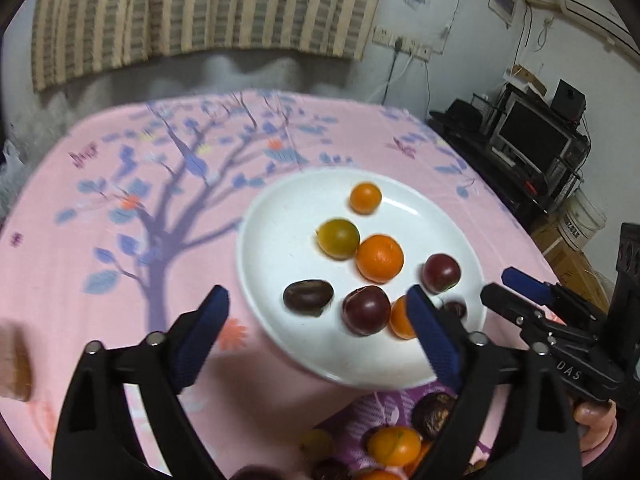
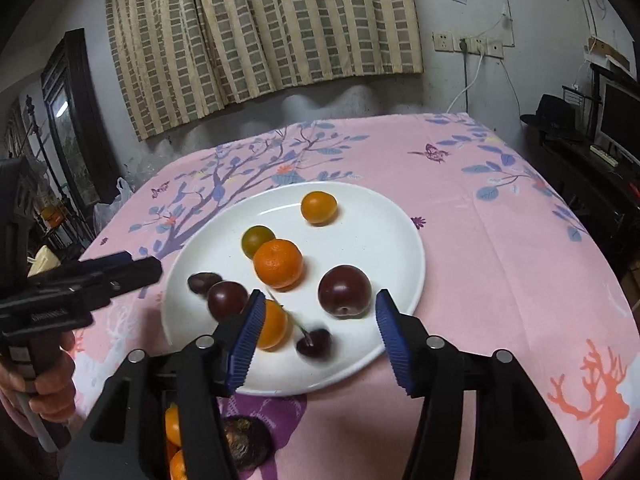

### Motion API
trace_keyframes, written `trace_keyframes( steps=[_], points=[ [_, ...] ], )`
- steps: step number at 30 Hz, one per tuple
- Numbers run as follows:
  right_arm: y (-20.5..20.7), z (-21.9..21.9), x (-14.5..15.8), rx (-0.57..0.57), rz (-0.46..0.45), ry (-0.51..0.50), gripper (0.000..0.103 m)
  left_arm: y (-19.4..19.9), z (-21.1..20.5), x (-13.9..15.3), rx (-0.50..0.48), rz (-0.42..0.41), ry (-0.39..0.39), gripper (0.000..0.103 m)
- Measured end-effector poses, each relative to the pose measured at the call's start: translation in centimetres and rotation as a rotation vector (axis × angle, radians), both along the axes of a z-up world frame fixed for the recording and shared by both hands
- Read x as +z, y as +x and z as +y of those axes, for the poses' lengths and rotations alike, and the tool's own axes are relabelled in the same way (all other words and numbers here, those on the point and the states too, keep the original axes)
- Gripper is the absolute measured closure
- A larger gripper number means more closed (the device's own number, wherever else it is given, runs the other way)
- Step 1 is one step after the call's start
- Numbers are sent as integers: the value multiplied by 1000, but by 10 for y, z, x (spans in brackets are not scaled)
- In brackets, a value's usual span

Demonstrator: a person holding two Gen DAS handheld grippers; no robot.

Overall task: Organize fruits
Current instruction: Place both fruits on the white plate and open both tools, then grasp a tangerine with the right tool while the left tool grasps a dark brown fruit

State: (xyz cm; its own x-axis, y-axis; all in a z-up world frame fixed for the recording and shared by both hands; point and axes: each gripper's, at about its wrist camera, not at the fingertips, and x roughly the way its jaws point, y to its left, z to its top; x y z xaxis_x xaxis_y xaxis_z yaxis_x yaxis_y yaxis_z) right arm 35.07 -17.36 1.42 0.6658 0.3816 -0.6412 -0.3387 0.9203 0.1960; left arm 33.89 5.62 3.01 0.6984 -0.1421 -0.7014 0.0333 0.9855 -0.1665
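Left wrist view: the left gripper [image 1: 316, 312] is hovering over the near rim of the plate [image 1: 280, 216], jaws spread wide with nothing between them, one blue pad [image 1: 204, 336] out over the pink cloth [image 1: 100, 208], the other in front of the plate's near side. On the plate, going left to right, a dark date-like fruit [image 1: 308, 297] is lying nearest the left edge, then a greenish citrus [image 1: 338, 238] touching the big orange [image 1: 379, 258], a small orange [image 1: 365, 198] sitting apart at the far side, a dark plum [image 1: 366, 310] just beside a half-hidden orange [image 1: 401, 318], and another plum [image 1: 441, 273] towards the right. The right gripper [image 1: 508, 286] is showing at the right edge, its jaws parted. More fruit [image 1: 394, 446] is lying off the plate on the cloth at the bottom, partly hidden and blurred.

Right wrist view: the left gripper [image 2: 132, 268] is reaching in from the left, a hand [image 2: 52, 384] around its handle. The right gripper [image 2: 320, 332] is hanging over the plate's [image 2: 380, 216] near edge, jaws moderately open and gripping nothing. A cherry [image 2: 314, 344] with its stem is lying blurred on the plate between the pads, touching neither. A large plum [image 2: 345, 290] is sitting just beyond the right pad. Loose fruit [image 2: 244, 442] is lying on the cloth at the bottom left, behind the gripper.
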Motion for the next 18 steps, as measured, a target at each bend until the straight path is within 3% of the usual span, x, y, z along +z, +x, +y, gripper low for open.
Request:
trace_keyframes(
  steps=[5, 10, 14, 18],
  points=[
    [-19, 7, -1, 78, 57, -3, 42, -36, 22, 19, 92, -19, 26, 5],
    [-40, 25, -7, 148, 149, -35, 42, -79, 56, -8, 203, 3, 40, 5],
    [-63, 40, -12, 230, 175, -88, 42, -105, 87, -26, 265, 48, -35, 5],
    [-87, 50, -20, 299, 171, -149, 42, -116, 104, -25, 314, 32, -65, 5]
  ],
)
